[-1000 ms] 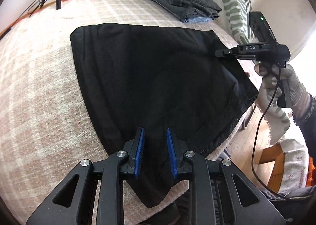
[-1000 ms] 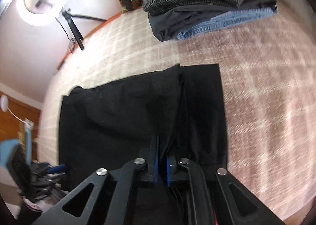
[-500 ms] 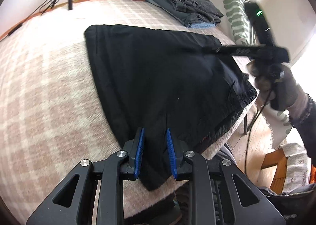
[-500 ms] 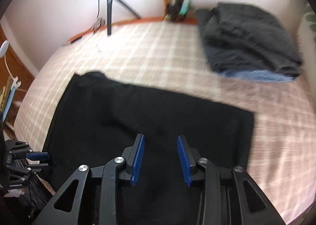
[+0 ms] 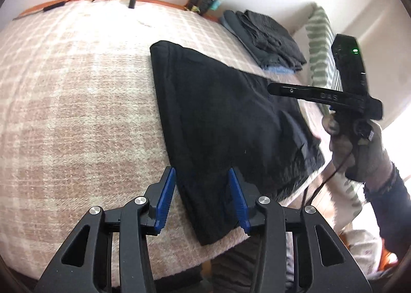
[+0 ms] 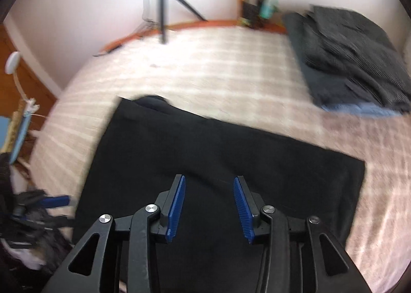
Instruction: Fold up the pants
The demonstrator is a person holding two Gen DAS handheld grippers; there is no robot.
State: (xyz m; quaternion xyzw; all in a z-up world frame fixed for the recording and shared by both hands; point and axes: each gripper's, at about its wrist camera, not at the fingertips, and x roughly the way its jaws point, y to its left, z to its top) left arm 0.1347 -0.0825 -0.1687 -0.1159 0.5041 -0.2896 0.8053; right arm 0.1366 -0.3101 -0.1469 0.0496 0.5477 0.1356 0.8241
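Let go on both sides since a second ago: right hand-held gripper (image 6: 209,207), then pinched shut on a ridge of black cloth, now apart and opening a little further, lifted clear with nothing between the blue pads; left hand-held gripper (image 5: 203,200), then narrow over the near corner, now opening too, pads standing either side of that corner without pressing it. Pants (image 5: 226,123) left lying flat on the checked bed (image 5: 84,113), folded lengthwise into one long dark panel, near corner reaching the bed's edge. Read as the end of a fold: cloth laid down and released, next fold across the length not yet begun. Also different from the earlier frames: both views swung round, tripod (image 6: 161,10) and ring light now straight ahead in the right view, stack of folded clothes (image 6: 352,61) pushed to the far right; right view blurred; in the left view, right device raised above the far end of the pants, gloved hand (image 5: 357,149) beneath it
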